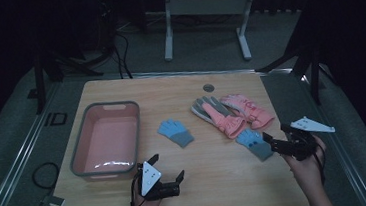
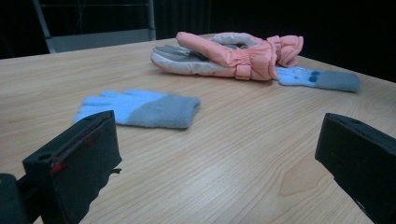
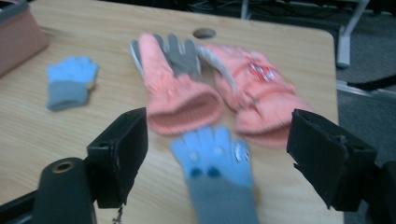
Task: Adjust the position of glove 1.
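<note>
From above, my right gripper (image 1: 280,135) sits near the table's right edge with its jaws spread wide and nothing between them, just beside a blue glove (image 1: 255,144) whose grey cuff points toward me and to the right, fingers running back toward the pink gloves (image 1: 232,112); its long axis lies on a slant across the wooden table (image 1: 204,191). My left gripper (image 1: 168,168) rests low near the front edge, jaws likewise apart and empty, close to the near right corner of the pink basin (image 1: 105,140). A second blue glove (image 1: 175,132) lies alone mid-table, cuff toward me and to the right, with bare wood all round it. Along my left gripper's own view, that glove (image 2: 140,108) lies crosswise, fingers left and cuff right, well ahead of my open jaws; the pink pair (image 2: 229,55) is stacked behind, one partly covering the other, and the far blue glove (image 2: 317,78) lies at their right end. Along my right gripper's view, the near blue glove (image 3: 215,172) lies between my open jaws, fingers pointing away and cuff cut off by the bottom edge; it is blurred, so I cannot tell whether its fingertips touch the pink gloves (image 3: 210,88).
</note>
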A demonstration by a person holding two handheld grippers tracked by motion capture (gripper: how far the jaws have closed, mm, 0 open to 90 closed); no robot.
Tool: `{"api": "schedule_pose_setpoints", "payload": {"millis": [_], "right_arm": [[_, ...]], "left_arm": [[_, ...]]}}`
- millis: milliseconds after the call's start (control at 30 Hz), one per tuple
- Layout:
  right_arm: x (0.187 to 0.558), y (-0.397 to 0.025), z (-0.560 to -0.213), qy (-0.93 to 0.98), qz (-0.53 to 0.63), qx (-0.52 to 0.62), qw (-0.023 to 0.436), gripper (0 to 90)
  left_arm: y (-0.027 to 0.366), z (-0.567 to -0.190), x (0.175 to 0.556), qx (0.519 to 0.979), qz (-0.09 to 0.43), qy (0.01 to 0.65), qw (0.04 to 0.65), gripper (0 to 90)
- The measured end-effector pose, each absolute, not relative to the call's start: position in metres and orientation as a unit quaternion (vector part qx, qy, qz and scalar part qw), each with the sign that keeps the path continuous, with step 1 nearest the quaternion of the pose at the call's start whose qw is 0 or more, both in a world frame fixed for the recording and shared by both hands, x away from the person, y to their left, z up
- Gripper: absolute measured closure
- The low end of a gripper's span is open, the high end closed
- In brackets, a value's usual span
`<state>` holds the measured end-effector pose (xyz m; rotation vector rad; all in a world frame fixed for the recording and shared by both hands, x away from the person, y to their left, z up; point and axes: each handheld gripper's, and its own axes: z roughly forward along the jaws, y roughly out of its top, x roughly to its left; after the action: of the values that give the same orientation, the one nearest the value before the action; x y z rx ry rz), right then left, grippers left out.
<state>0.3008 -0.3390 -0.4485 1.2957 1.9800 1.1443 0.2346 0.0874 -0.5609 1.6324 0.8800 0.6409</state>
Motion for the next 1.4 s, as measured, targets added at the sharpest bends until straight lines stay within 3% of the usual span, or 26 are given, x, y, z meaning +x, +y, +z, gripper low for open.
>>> {"api": "schedule_pose_setpoints", "payload": {"millis": [267,700,833,1033,1400], "right_arm": [[0.32,-0.307,-0.43,0.749,0.434,0.447,0.227,11.2],[0.343,-0.246,-0.42,0.787,0.437,0.375,0.221,14.1],[0.35,-0.226,-0.421,0.799,0.443,0.348,0.211,20.9],[0.361,-0.196,-0.433,0.83,0.437,0.288,0.193,43.1],[0.386,-0.149,-0.458,0.852,0.423,0.266,0.153,51.2]], "left_arm": [[0.088,-0.561,0.235,0.689,0.269,0.375,0.559,0.0],[0.088,-0.561,0.235,0.692,0.266,0.372,0.559,0.0],[0.088,-0.561,0.235,0.692,0.266,0.37,0.56,0.0],[0.088,-0.561,0.234,0.693,0.265,0.367,0.561,0.0],[0.087,-0.561,0.234,0.697,0.264,0.361,0.56,0.0]]}}
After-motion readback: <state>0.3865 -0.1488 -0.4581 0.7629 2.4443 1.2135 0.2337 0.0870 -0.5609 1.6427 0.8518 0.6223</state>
